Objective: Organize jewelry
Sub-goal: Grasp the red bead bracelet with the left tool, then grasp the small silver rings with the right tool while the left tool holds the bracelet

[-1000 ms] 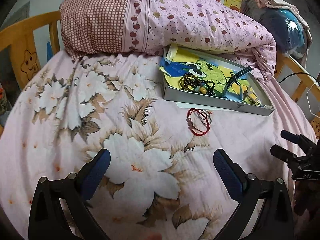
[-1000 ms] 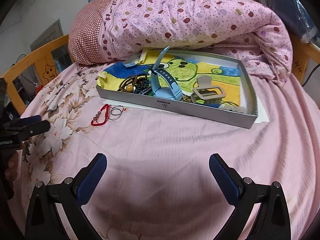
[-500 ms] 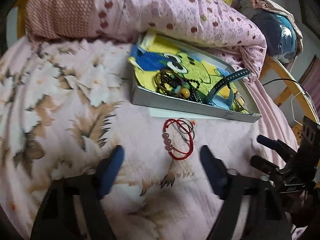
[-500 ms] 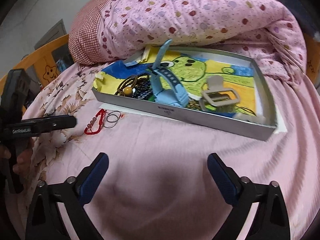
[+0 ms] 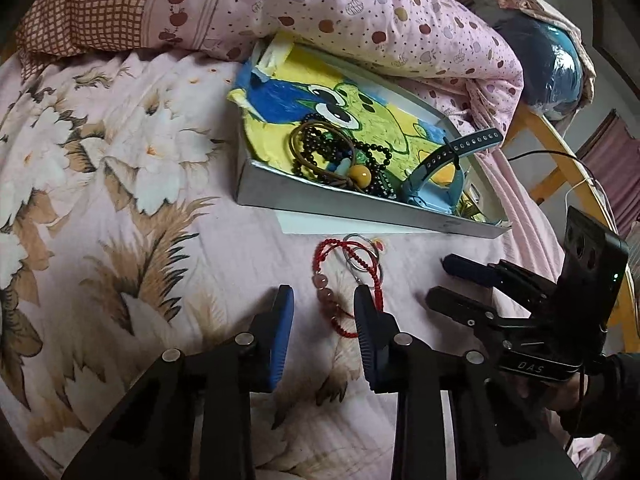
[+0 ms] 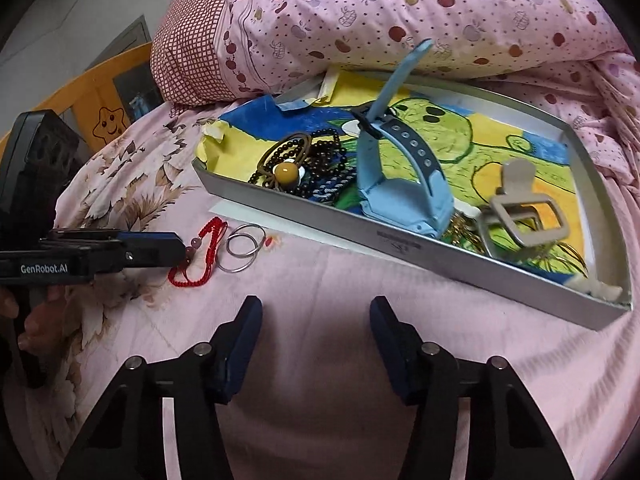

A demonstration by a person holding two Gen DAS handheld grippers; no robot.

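**Left tool straddling the red bracelet in front of the tray**

The left tool (image 5: 323,322) is sitting low over the bed (image 5: 120,184), its fingers parted but fairly close together, with the beaded end of the red bracelet (image 5: 338,286) lying between them; whether the pads are touching the cord I cannot tell. The bracelet is lying on the pink sheet just in front of the tray (image 5: 320,196), touching two thin silver rings (image 5: 362,258) that are lying between it and the tray's near wall.

The right tool (image 6: 316,334) is hanging open over bare sheet, in front of the tray and to the right of the bracelet, gripping nothing.

Inside the tray, dark bead strings (image 6: 320,160) with a yellow bead are piling at the left end, a blue watch (image 6: 400,184) is standing beside them, and a beige hair clip (image 6: 524,208) is lying further right. A pink quilt (image 6: 400,12) is bunching up behind the tray.
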